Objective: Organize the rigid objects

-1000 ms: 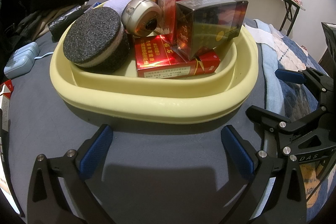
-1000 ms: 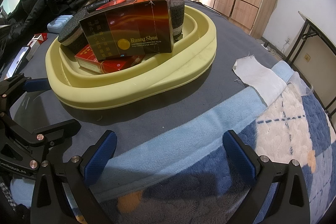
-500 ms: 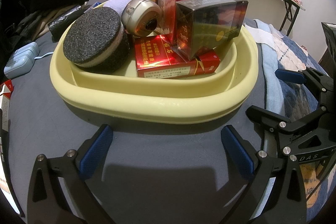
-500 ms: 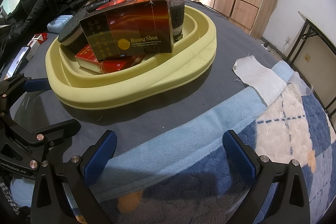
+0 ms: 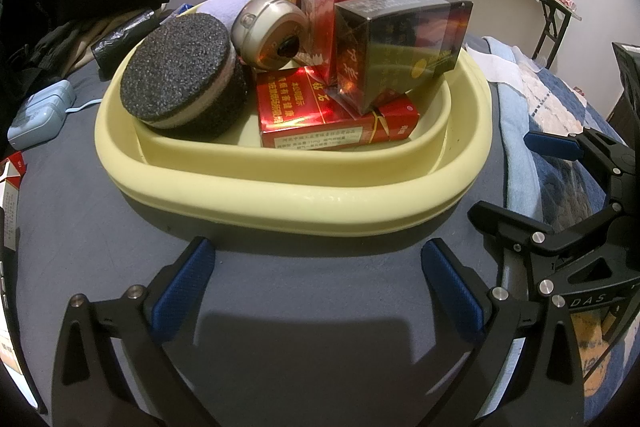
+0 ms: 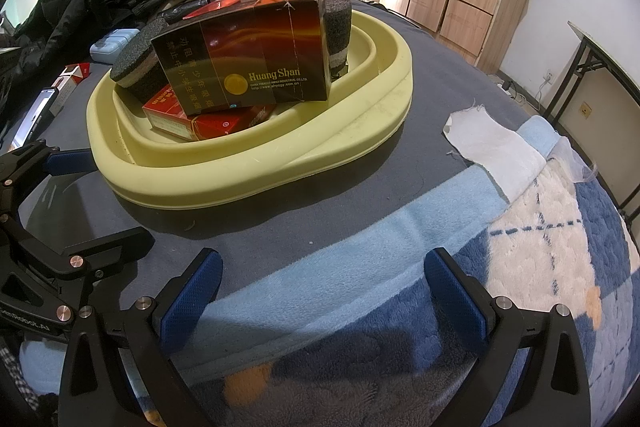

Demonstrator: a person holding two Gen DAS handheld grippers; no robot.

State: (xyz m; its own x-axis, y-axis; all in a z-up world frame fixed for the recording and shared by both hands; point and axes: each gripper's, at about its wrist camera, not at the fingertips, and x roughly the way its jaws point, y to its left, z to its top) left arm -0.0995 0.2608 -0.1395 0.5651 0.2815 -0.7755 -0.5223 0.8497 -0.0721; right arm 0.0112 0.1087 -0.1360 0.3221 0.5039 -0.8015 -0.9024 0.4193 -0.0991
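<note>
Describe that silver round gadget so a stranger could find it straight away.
Start at the pale yellow basin on the grey bedcover. Inside, the silver gadget leans between the black sponge disc and the upright red box. It is the only shiny metal thing there, with a dark lens-like hole.

"Huang Shan" on dark carton point(image 6: 256, 67)

- A bed with a grey cover point(image 5: 312, 311) carries everything.
- 1 pale yellow basin point(image 5: 280, 195) sits on the cover.
- Left of the basin: a light blue case point(image 5: 38, 117), with black clothing point(image 5: 60, 7) heaped behind it.
- Right of the basin: a white cloth point(image 6: 492, 143) and a blue patterned blanket point(image 6: 540, 267).
</note>
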